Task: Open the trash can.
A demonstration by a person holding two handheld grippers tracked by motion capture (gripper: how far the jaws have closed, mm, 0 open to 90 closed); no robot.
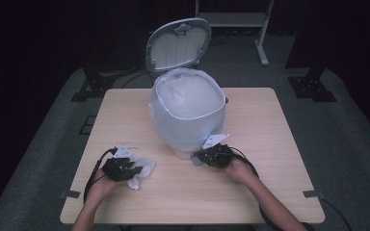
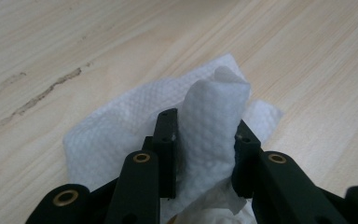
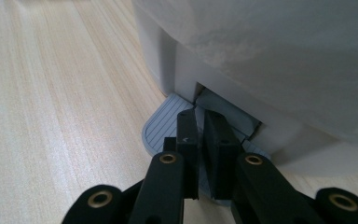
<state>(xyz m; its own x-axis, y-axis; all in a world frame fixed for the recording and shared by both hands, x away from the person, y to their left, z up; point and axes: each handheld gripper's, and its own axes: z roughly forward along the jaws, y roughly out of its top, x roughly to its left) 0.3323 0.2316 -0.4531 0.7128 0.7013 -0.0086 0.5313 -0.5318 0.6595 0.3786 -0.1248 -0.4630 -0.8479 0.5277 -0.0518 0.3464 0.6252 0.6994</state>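
Observation:
A crumpled white paper towel [image 1: 146,167] [image 2: 116,126] lies on the wooden table [image 1: 265,159] near its front left. My left gripper [image 1: 134,169] [image 2: 206,125] is shut on a raised fold of the towel, which stands between the two pads and touches both. A white pedal bin [image 1: 188,113] [image 3: 284,51] lined with a pale bag stands mid-table with its lid [image 1: 178,43] tipped up and back. My right gripper [image 1: 200,157] [image 3: 203,120] is shut with nothing between its jaws. Its tips rest on the bin's grey ribbed pedal [image 3: 158,128].
The bin fills the table's middle, just behind both grippers. Bare wood lies to the left, to the right and along the front edge. Black cables [image 1: 95,171] trail from each gripper toward the person. Dark stands and a metal frame [image 1: 262,45] sit on the floor beyond.

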